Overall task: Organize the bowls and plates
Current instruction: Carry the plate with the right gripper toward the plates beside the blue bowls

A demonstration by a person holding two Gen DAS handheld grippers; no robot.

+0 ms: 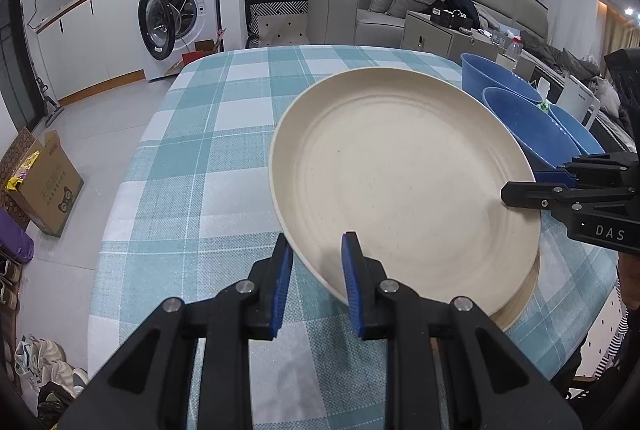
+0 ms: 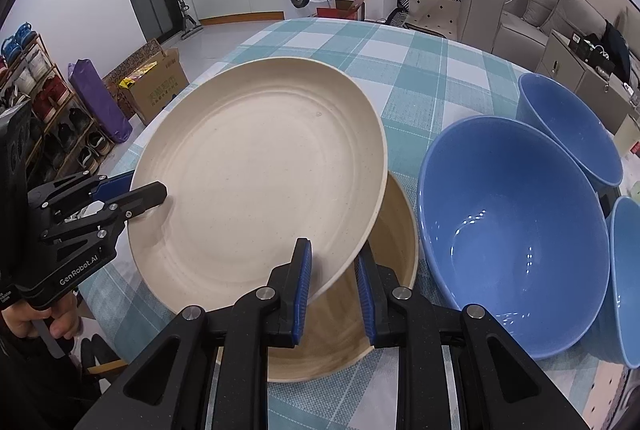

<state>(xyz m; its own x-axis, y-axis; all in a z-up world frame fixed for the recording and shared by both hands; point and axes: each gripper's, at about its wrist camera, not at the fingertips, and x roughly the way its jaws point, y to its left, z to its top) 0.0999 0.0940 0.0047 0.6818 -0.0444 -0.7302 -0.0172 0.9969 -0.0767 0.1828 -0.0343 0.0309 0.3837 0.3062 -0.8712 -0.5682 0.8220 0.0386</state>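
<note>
i have the big round cream plate [image 2: 256,166] pinched at its rim by both tongs, my left tongs [image 1: 318,254] squeezed on one edge and my right tongs [image 2: 334,262] squeezed on another. the plate is tilted and held up over a second round tan plate [image 2: 376,310] that lies flat on the counter with the blue and white checked cloth [image 2: 400,70]. just beside them on my right sit three deep blue bowls [image 2: 516,230], close together.
</note>
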